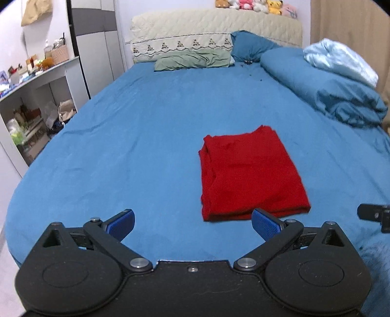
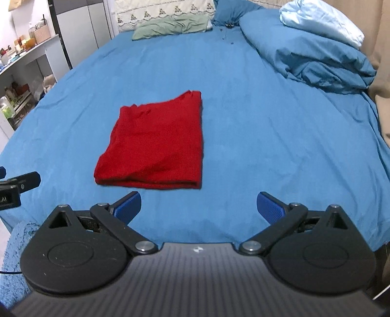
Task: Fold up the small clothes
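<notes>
A red garment (image 1: 251,173) lies folded into a neat rectangle on the blue bedsheet (image 1: 146,136). In the right wrist view the same red garment (image 2: 156,143) sits ahead and to the left. My left gripper (image 1: 192,223) hangs open over the sheet near the garment's front edge, its right blue pad (image 1: 264,223) just overlapping that edge in view, nothing between the pads. My right gripper (image 2: 198,207) is open too, a little short of the garment's front fold, with only bare sheet between its blue pads (image 2: 128,207). Each gripper's black tip shows at the other view's edge.
A bunched blue duvet (image 1: 324,90) with a pale blue cloth (image 1: 341,58) lies at the right. Pillows (image 1: 192,59) and a headboard with plush toys (image 1: 256,6) stand at the far end. Cluttered shelves (image 1: 31,114) line the left wall. A fluffy blue mat (image 2: 14,263) lies below the bed.
</notes>
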